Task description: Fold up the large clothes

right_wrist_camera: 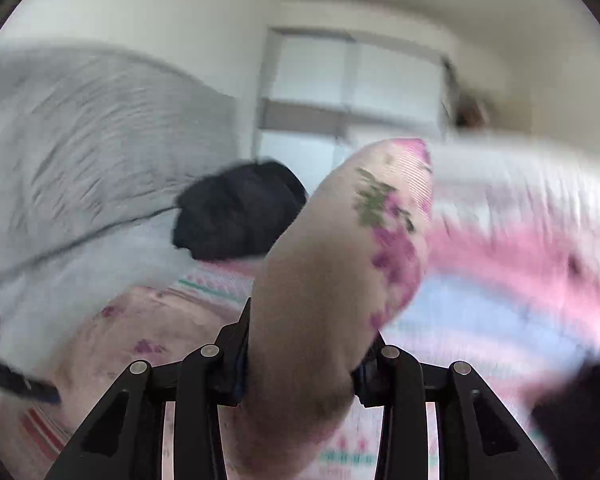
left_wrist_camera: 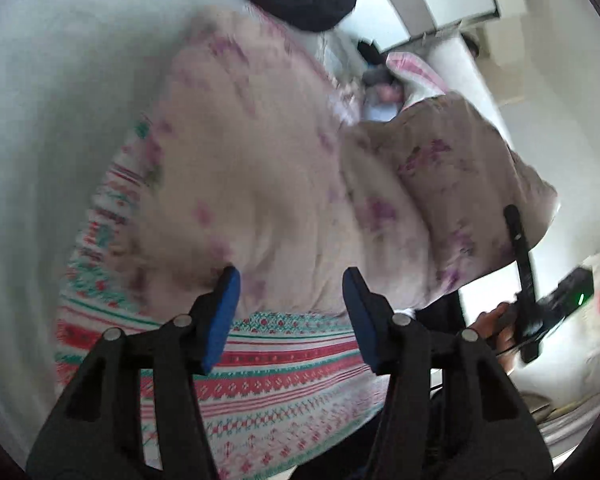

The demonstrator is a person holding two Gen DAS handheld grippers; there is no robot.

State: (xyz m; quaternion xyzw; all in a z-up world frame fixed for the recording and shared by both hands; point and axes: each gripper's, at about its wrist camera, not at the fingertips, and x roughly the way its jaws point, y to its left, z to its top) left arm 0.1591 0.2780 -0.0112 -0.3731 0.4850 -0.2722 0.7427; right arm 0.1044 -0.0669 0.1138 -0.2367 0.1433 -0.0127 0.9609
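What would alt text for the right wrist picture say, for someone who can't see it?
The right gripper has its jaws clamped on a thick fold of pale floral fabric that rises up the frame. Behind, blurred, lie a grey cover, a dark garment and a window.

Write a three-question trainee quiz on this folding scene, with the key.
1. True or false: the left gripper holds cloth.
2. What does the right gripper clamp? A) dark garment B) pink floral garment C) patterned sheet
3. Fill in: the pink floral garment lies on a ____ patterned sheet.

Key: 1 false, its blue pads stand apart with nothing between; 2 B, a thick fold of the pink floral garment; 3 striped.
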